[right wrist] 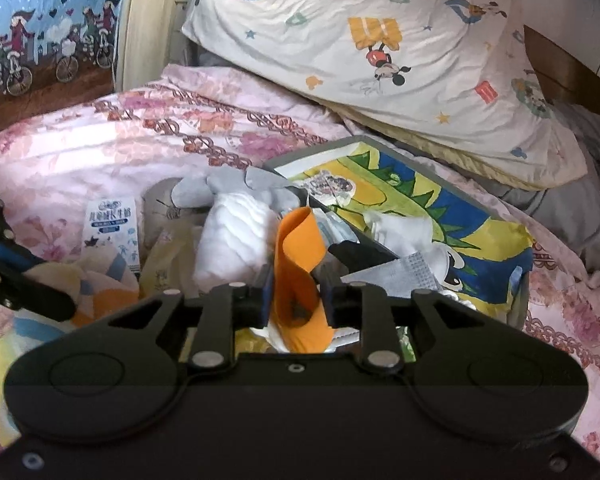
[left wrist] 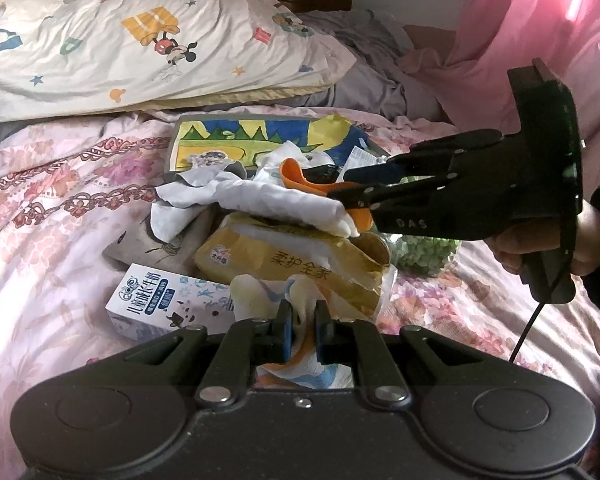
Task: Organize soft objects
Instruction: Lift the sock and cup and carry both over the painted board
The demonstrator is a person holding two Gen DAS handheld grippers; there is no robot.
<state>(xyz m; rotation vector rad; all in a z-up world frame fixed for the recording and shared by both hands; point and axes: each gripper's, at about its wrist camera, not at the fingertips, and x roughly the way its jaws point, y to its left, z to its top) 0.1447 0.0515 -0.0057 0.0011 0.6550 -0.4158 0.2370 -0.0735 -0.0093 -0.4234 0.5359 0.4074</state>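
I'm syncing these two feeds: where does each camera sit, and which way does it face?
Left wrist: on the left claw, shut on a patterned cloth, facing the bed clutter and pillow; the right claw and a hand show.
Right wrist: on the right claw, shut on an orange cloth, facing the same pillow; left claw at left.
Shared: milk carton, tissue pack.

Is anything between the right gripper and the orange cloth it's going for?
No. The right gripper is already shut on the orange cloth, with the fabric pinched between its fingers. In the left wrist view the cloth is lifted over the white cloth and the yellow tissue pack.
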